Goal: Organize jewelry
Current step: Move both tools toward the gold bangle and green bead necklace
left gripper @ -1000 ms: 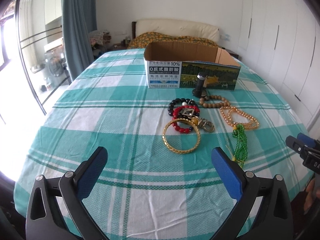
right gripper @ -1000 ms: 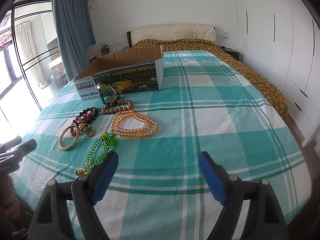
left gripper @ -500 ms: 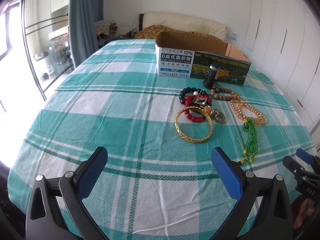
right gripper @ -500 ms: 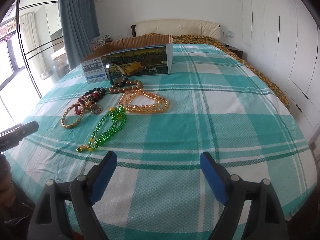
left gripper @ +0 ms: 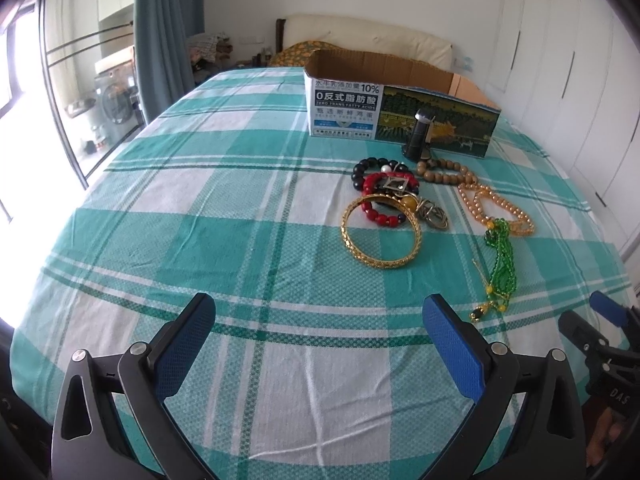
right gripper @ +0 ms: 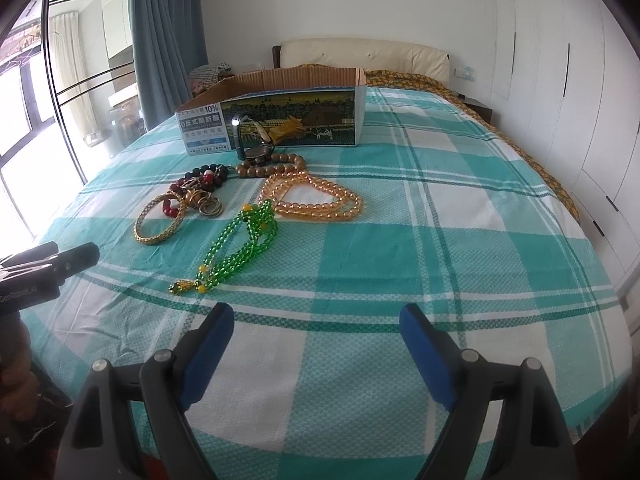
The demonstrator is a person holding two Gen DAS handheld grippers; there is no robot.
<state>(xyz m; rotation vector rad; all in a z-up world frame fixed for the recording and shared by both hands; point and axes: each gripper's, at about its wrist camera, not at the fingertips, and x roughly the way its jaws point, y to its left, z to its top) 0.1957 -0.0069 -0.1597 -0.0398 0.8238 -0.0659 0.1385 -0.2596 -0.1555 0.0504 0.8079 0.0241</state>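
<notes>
Jewelry lies in a cluster on the green-checked bedspread: a gold bangle [left gripper: 382, 232] [right gripper: 159, 221], a red bead bracelet [left gripper: 380, 200], a black bead bracelet [left gripper: 362, 170], brown wooden beads [left gripper: 444, 172] [right gripper: 272, 169], an amber bead necklace [left gripper: 496, 208] [right gripper: 316, 200], a green bead necklace [left gripper: 500, 256] [right gripper: 240, 248] and a watch [left gripper: 420, 136] [right gripper: 250, 140]. An open cardboard box [left gripper: 400, 108] [right gripper: 280, 120] stands behind them. My left gripper [left gripper: 320, 336] is open and empty, near the bed's front edge. My right gripper [right gripper: 316, 336] is open and empty, short of the green necklace.
The bedspread [left gripper: 200, 200] covers the whole bed. White wardrobe doors [right gripper: 560, 80] run along the right. A curtain [left gripper: 168, 40] and glass doors stand at the left. The headboard [right gripper: 360, 52] is at the far end.
Both grippers have pulled back and risen, so the jewelry lies farther ahead in both views. Nothing on the bed has moved.
</notes>
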